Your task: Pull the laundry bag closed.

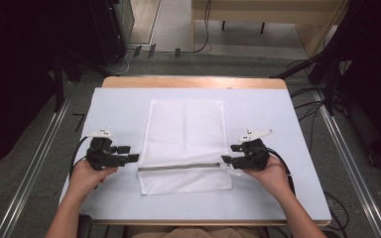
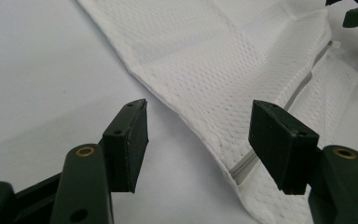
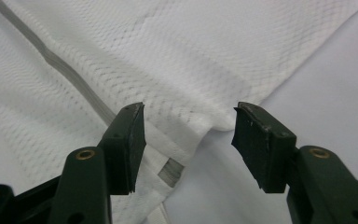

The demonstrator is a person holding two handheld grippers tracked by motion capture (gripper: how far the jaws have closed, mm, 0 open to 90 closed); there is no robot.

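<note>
Mesh bag (image 1: 186,144) lies flat mid-table on the white table cover (image 1: 278,114), its grey zipper (image 1: 181,167) running across near your side. Your left gripper (image 1: 133,153) sits at the bag's left edge, your right gripper (image 1: 226,153) at the zipper's right end; both have jaws spread, gripping nothing.

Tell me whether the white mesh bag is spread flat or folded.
Partly folded. The mesh bag lies flat on the table, but its near end is turned up along the zipper.
</note>
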